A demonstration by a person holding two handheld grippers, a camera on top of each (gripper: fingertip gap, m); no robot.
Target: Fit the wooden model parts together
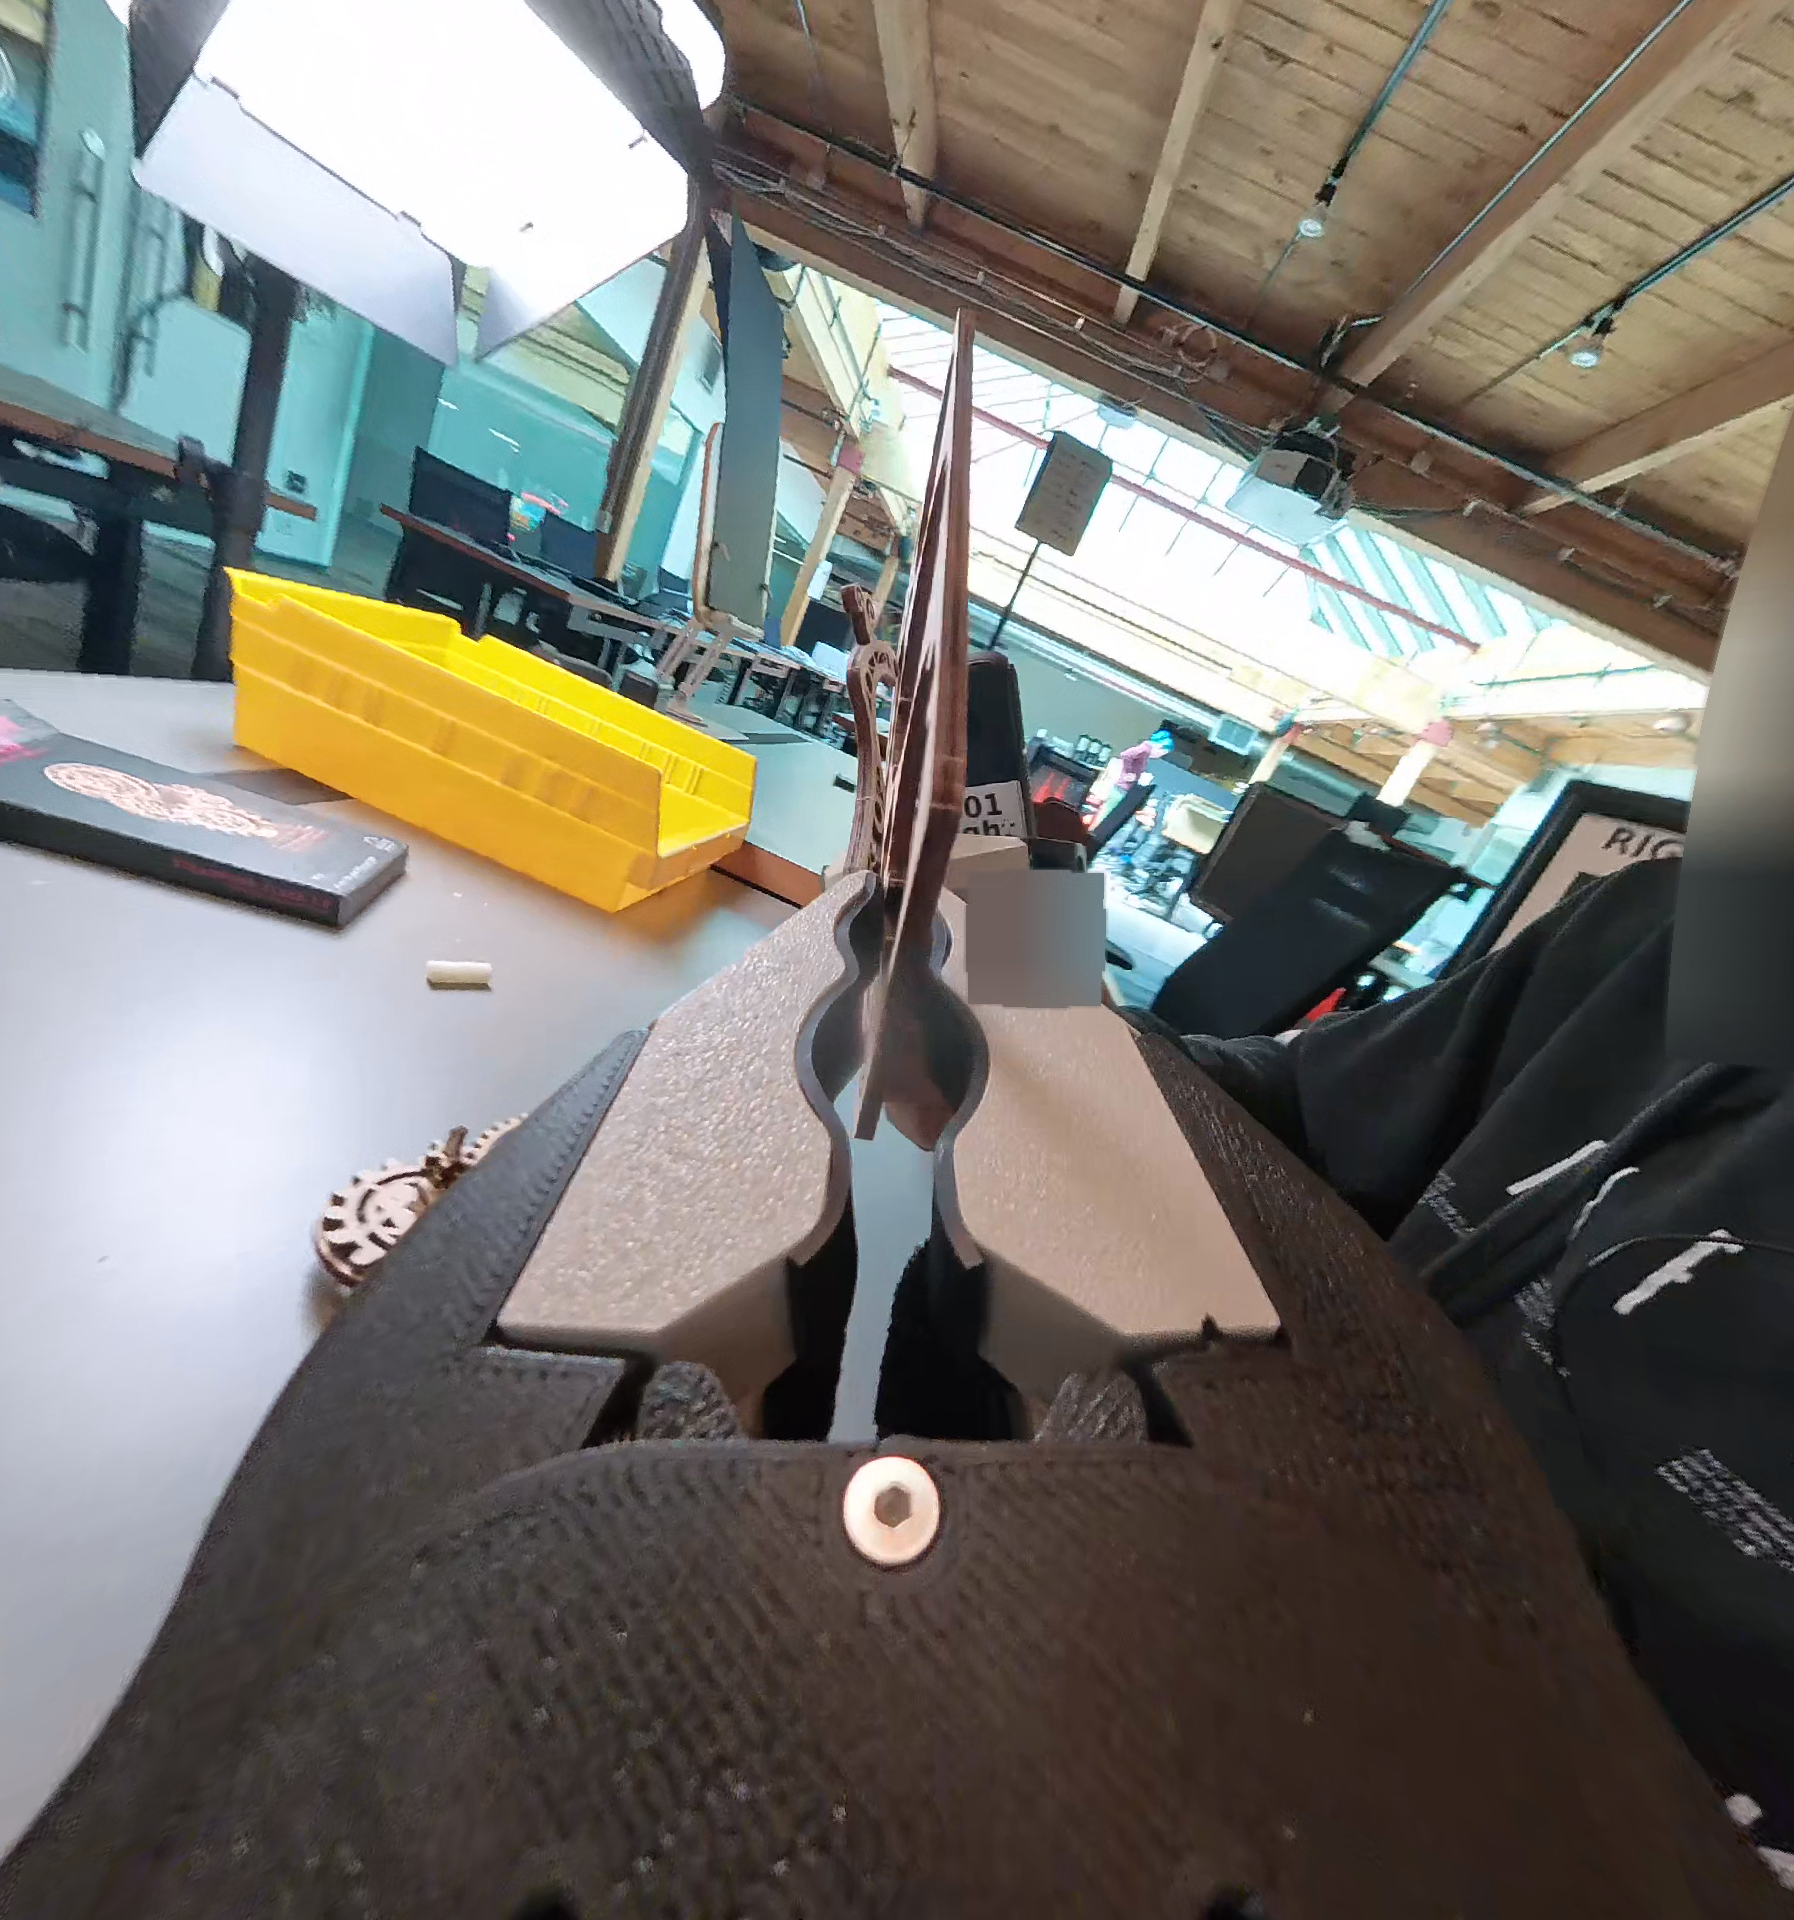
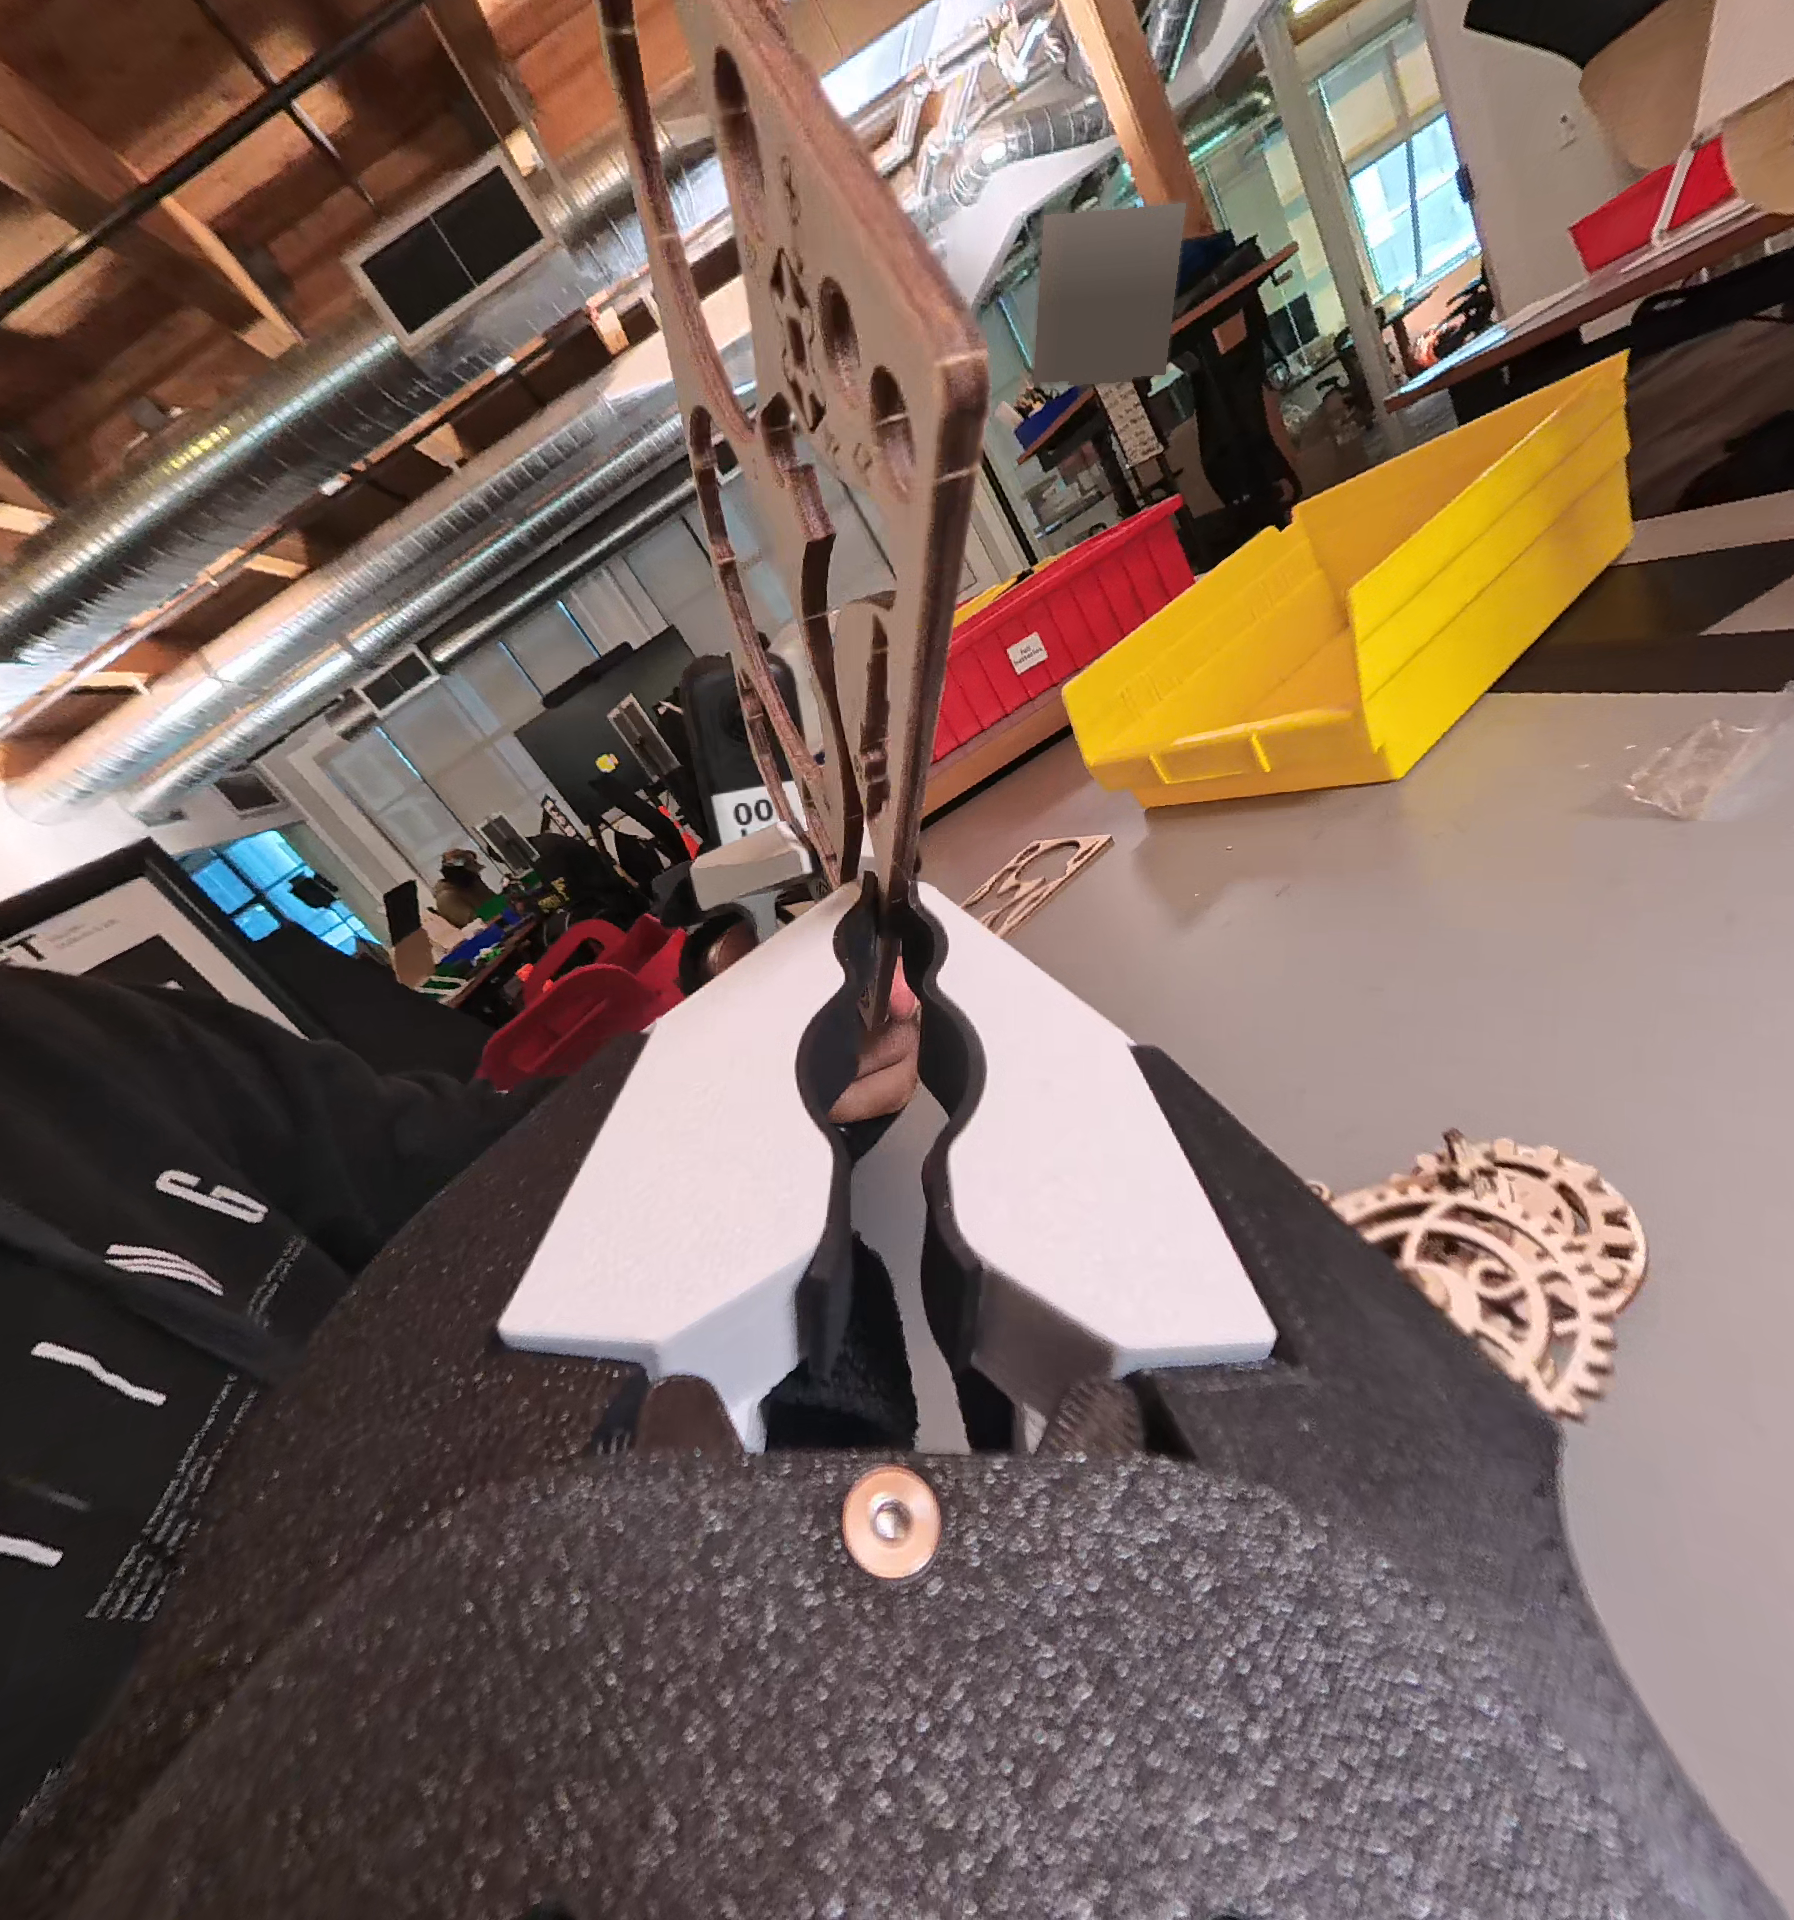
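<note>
A grey tabletop [image 2: 1392, 1039] in a timber-ceilinged workshop carries a yellow bin [image 2: 1392, 665] and wooden gears [image 2: 1495, 1268]. Both hand-held grippers, left [image 1: 898, 904] and right [image 2: 885, 904], tilt upward, each clamped on the wooden sheet [image 2: 851, 343] raised between them.

Black textured claw [image 1: 898, 904] — pale grey fingers [image 1: 727, 1122]

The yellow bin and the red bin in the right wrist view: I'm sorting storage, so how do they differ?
The yellow bin sits on the grey table, nearer the camera and fully in view; the red bin stands behind it beyond the table edge, partly hidden by the wooden sheet. The red bin carries a small white label; the yellow shows none. Both are plastic open-topped bins.
</note>
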